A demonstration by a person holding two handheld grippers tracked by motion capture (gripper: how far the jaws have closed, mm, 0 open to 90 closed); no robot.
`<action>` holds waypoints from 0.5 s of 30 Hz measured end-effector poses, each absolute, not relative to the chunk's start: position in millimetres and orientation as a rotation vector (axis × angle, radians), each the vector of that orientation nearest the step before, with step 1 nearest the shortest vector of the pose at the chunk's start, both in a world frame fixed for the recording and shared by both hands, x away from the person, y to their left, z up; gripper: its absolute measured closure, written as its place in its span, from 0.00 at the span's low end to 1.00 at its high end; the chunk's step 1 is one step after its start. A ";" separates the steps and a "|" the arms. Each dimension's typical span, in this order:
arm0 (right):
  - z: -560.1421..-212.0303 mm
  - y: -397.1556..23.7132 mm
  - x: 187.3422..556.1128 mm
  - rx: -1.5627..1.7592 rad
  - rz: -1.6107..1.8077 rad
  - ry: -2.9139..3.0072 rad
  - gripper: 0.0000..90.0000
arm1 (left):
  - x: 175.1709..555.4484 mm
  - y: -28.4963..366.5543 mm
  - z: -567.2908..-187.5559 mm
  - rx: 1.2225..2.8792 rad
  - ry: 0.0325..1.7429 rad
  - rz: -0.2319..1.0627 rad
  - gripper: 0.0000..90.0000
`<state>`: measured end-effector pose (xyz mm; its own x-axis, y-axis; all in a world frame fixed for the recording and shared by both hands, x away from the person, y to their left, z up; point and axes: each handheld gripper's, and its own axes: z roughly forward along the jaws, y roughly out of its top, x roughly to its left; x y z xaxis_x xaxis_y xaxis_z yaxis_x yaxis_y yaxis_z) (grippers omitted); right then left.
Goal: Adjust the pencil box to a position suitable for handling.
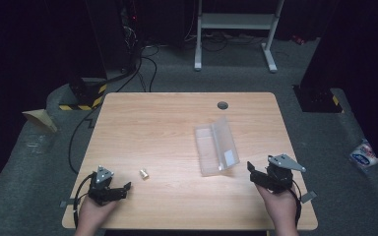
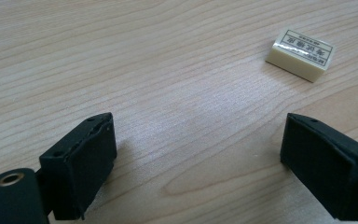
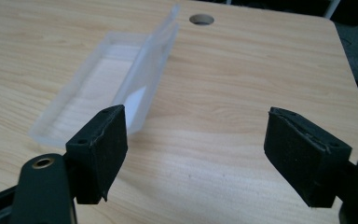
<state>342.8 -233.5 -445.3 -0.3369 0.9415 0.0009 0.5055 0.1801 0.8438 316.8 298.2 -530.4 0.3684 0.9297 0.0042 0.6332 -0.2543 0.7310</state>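
A small cream eraser (image 1: 143, 173) with a printed label lies flat on the wooden table (image 1: 167, 123), near its front left. My left gripper (image 1: 119, 190) rests just left of the eraser, open and holding nothing. In the left gripper view the eraser (image 2: 300, 55) sits ahead and to the right of the open left gripper (image 2: 200, 154). A clear plastic box (image 1: 216, 147) lies open right of centre, lid raised. My right gripper (image 1: 259, 176) is open near the box's front right corner. The right gripper view shows the box (image 3: 107, 88) ahead-left of the empty right gripper (image 3: 196, 154).
A round cable hole (image 1: 222, 105) sits near the table's far edge. Beyond the table stand a white desk frame (image 1: 236, 22) and floor cables (image 1: 147, 59). A yellow-black striped block (image 1: 86, 96) lies on the floor at left, and a packet (image 1: 363, 155) at right.
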 end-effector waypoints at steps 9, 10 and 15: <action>-429.8 -221.7 351.3 1.299 1.099 1.920 0.25 | 316.0 298.9 -530.3 1.974 1.347 0.597 0.16; -428.8 -219.9 352.4 1.302 1.107 1.922 0.25 | 315.9 298.8 -530.3 1.975 1.347 0.597 0.16; -427.2 -208.6 355.6 1.268 1.111 1.944 0.25 | 316.0 298.1 -530.1 1.977 1.345 0.600 0.17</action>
